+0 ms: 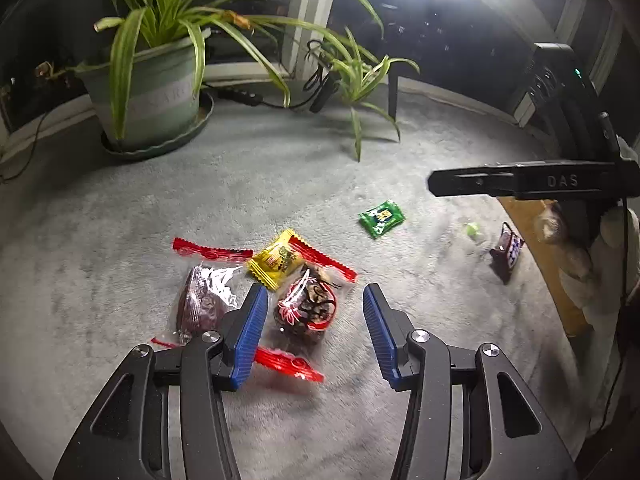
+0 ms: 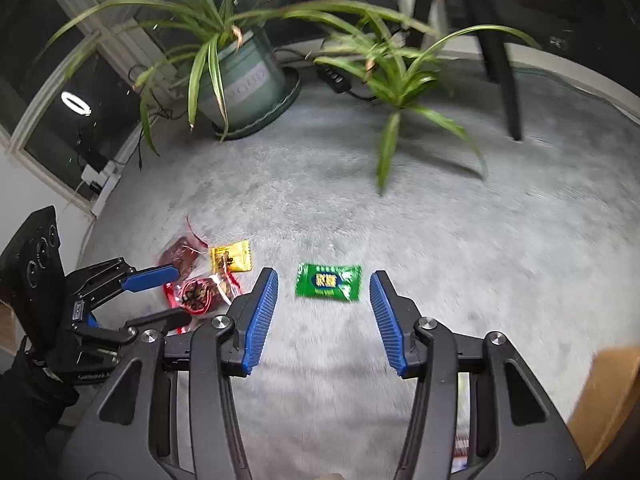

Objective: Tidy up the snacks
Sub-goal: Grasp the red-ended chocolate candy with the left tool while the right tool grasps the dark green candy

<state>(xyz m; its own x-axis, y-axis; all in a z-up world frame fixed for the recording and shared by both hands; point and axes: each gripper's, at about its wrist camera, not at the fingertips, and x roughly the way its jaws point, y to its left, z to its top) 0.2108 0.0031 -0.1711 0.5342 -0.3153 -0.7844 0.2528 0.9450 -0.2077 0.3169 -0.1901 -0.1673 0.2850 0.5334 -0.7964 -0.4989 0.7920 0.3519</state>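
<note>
My left gripper [image 1: 316, 292] hovers open over the grey carpet. A clear red-ended packet of dark dried fruit [image 1: 308, 304] lies between its blue pads, which do not press on it. To its left lies a second dark packet [image 1: 202, 300], and behind it a yellow candy [image 1: 276, 262]. My right gripper [image 2: 324, 276] is open too, with the green candy [image 2: 328, 282] lying on the carpet between its fingertips. The left gripper [image 2: 180, 294] shows at the left of the right wrist view, astride the red packet [image 2: 198, 294]. A dark wrapped bar [image 1: 507, 250] lies far right.
A green potted spider plant [image 1: 156, 92] stands at the back left, and its plantlet [image 2: 400, 80] trails over the carpet. A black stand leg [image 2: 500, 60] rises at the back right. A brown board edge [image 2: 600, 392] borders the carpet on the right.
</note>
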